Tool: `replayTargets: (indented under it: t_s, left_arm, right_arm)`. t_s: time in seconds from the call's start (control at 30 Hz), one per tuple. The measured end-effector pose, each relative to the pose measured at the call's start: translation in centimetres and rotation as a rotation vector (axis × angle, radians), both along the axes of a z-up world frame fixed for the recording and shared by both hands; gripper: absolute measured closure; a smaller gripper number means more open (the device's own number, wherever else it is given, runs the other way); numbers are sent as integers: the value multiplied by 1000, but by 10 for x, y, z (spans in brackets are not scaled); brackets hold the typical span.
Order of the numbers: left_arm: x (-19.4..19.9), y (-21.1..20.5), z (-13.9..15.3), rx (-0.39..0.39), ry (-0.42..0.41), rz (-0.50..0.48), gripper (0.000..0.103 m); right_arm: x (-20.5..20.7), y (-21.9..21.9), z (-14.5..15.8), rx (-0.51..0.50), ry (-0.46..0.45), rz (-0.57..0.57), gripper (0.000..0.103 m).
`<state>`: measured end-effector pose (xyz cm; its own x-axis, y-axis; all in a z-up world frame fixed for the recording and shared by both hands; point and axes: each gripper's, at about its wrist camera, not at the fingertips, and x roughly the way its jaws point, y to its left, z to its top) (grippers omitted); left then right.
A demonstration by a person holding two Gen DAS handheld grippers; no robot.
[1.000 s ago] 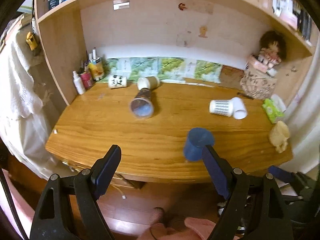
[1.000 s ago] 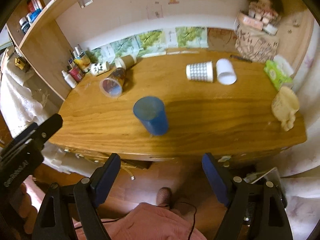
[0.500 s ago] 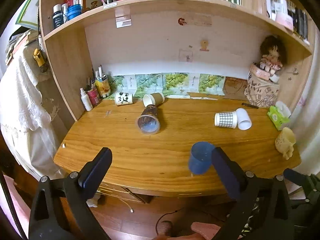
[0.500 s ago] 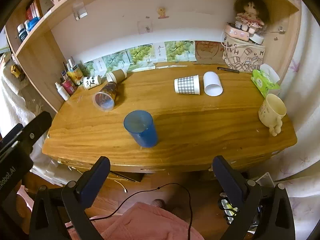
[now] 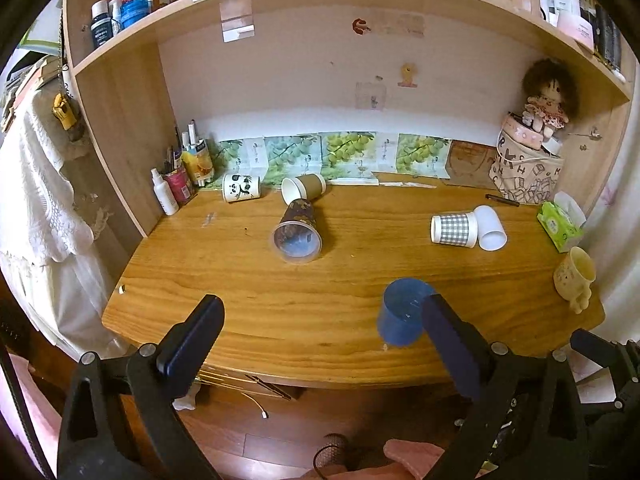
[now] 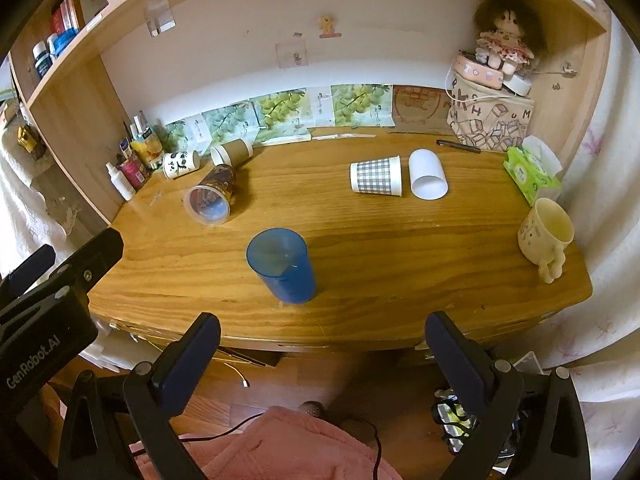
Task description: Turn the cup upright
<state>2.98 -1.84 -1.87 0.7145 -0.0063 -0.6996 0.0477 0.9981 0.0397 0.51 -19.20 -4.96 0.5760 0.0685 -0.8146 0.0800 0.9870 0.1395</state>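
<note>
Blue cup (image 6: 282, 270): upright, mouth up, near the bench (image 6: 400, 264) front edge, at 12 o'clock from the right gripper (image 6: 320, 344).
Left gripper (image 5: 320, 328): jaws spread, empty; cup at 1 o'clock.
Right gripper: jaws released, empty.
Other cups: five lying on their sides farther back.

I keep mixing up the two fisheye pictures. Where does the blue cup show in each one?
Left wrist: blue cup lower right of centre, partly behind the left tool's right finger.
Right wrist: blue cup just left of centre, upright near the desk's front edge.
Shared landmark: the checked paper cup lying on its side.
</note>
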Motion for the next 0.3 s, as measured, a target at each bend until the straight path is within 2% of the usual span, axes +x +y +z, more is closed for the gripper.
replayTargets:
  t_s: [0.3]
  left_arm:
    - [5,1,-2,-10,9,-16,3]
  right_arm:
    - [3,2,-2,-10,19,-22,1]
